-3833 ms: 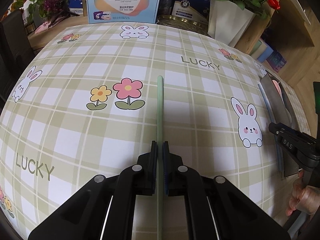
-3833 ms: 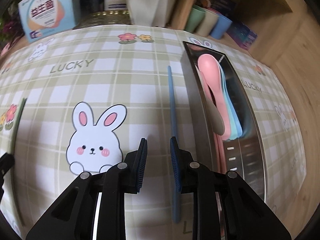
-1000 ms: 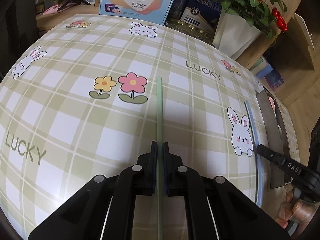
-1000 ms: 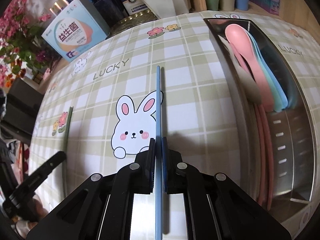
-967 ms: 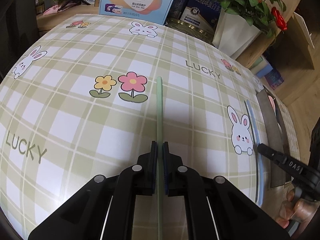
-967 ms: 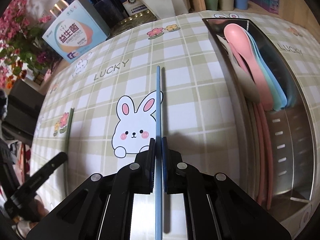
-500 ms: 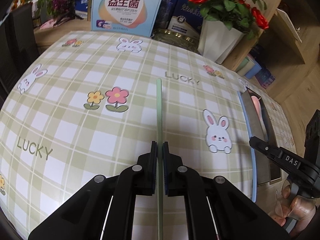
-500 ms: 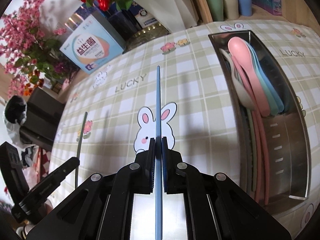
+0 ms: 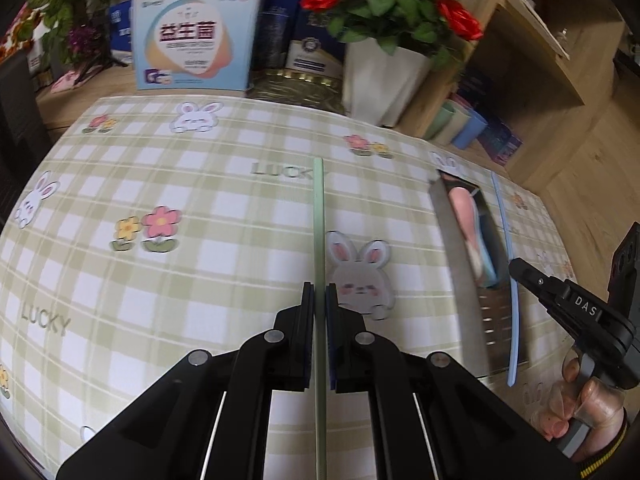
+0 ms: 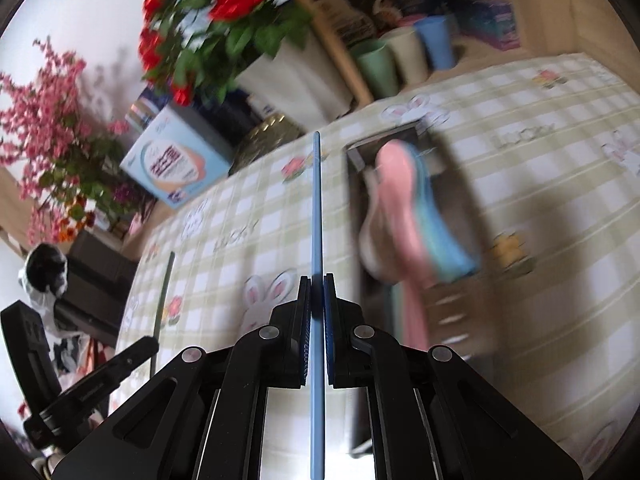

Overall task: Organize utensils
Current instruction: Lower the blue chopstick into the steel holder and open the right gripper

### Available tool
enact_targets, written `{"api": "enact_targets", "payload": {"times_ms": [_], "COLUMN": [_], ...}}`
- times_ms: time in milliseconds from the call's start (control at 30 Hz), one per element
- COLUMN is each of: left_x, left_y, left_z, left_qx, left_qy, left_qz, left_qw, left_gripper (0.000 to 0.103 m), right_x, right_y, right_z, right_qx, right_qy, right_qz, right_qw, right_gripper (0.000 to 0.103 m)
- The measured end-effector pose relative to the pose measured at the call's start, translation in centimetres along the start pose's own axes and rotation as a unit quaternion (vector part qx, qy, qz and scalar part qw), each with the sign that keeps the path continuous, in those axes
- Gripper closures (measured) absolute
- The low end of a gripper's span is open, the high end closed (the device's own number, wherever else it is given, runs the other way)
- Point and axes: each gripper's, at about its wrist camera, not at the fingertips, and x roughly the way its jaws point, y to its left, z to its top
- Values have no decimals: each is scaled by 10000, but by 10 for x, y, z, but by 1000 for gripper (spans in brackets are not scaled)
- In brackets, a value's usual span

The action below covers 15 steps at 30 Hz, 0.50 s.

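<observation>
Here the left gripper (image 9: 319, 294) has its fingers pressed tight on a green chopstick (image 9: 318, 220), which runs straight toward twelve o'clock above the checked cloth of the bench (image 9: 200, 272). The right gripper (image 10: 316, 286) likewise has its fingers clamped on a blue chopstick (image 10: 317, 208), also aimed at twelve o'clock, held clear of the bench. In the left wrist view the metal tray (image 9: 460, 264) lies at about two o'clock, with pink and blue spoons (image 9: 464, 216) inside; the blue chopstick crosses just past its far edge. In the right wrist view, blurred, the tray sits just right of the blue chopstick.
</observation>
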Motion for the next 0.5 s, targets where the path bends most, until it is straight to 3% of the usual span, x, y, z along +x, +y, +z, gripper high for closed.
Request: {"api": "enact_targets", "payload": {"times_ms": [267, 500], "left_x": [13, 24], "left_y": [-47, -74], "left_z": [9, 15], "left_qx": [173, 278], "left_qy": [116, 215], "left_qz": [-211, -267], "left_qw": [9996, 9990], "left_gripper": [97, 98], "right_x": [0, 11], "right_y": [-54, -61], "right_z": [11, 14], "right_qx": [139, -134], "right_qy": [160, 422], "right_qz": [-349, -414], "right_qw": [9992, 9982], "right_gripper": [97, 97]}}
